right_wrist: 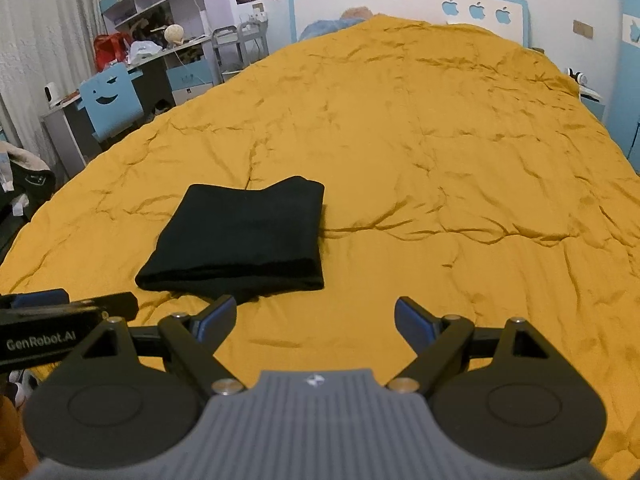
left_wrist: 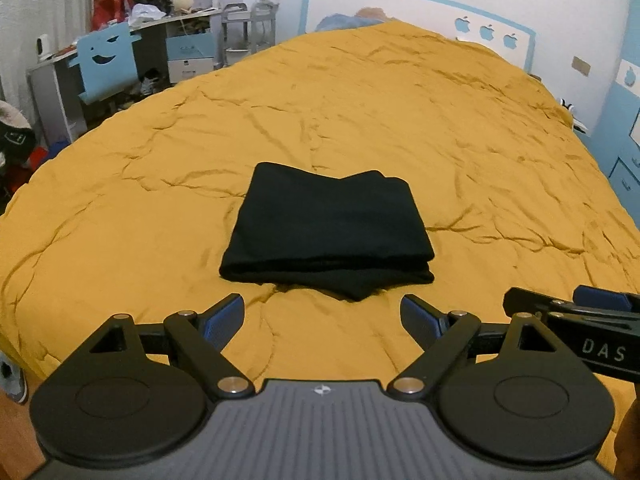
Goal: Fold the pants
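The black pants (left_wrist: 326, 236) lie folded into a compact stacked rectangle on the mustard-yellow bedspread (left_wrist: 360, 120). In the left wrist view they sit straight ahead of my left gripper (left_wrist: 322, 318), which is open, empty and a short way back from their near edge. In the right wrist view the pants (right_wrist: 240, 240) lie ahead and to the left of my right gripper (right_wrist: 315, 320), also open and empty over bare bedspread (right_wrist: 440, 160). Each gripper shows at the edge of the other's view: the right gripper (left_wrist: 576, 312) and the left gripper (right_wrist: 64, 312).
A white and blue headboard (left_wrist: 400, 4) stands at the far end of the bed. A cluttered desk with a blue chair (left_wrist: 106, 64) and shelves stands to the left. A blue nightstand (right_wrist: 592, 100) is at the far right. Clothes are piled at the left edge (left_wrist: 12, 132).
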Demonstrator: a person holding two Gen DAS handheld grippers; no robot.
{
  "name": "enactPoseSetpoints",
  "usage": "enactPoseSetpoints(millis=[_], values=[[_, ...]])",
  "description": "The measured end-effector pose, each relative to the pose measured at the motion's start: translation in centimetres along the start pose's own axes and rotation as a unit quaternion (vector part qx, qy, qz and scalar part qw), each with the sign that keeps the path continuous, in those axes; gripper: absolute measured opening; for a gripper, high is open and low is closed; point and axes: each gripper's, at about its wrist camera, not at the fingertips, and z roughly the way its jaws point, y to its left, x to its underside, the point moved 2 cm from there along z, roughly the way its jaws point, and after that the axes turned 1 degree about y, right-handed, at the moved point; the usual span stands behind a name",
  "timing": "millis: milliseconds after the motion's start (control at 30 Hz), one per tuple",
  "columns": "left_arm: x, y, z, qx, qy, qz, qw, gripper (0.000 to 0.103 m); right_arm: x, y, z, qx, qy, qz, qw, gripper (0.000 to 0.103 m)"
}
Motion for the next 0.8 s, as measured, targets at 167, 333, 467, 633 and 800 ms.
enactPoseSetpoints(millis=[167,333,467,633,800], values=[[0.0,-0.3,-0.3,0.002,-0.001,0.003,1.0000,0.102,-0.1,-0.2,-0.3,0.001,-0.002,0.002,1.000,0.082],[0.2,-0.4,-0.4,0.005,0.001,0.006,1.0000,0.102,-0.2,-0.4,-0.6,0.003,0.000,0.005,1.000,0.082],[0.2,-0.5,-0.5,0.009,0.001,0.004,1.0000,0.102,-0.2,-0.3,-0.9,0.002,-0.001,0.005,1.000,0.082],[0.3,-0.6,-0.6,0.011,0.001,0.006,0.9999,0.102,-0.2,-0.3,-1.1,0.002,-0.001,0.005,1.000,0.082],[0.5,-0.5,-0.8,0.014,0.001,0.005,0.9999,0.102,-0.2,-0.4,-1.3,0.003,-0.002,0.005,1.000,0.082]])
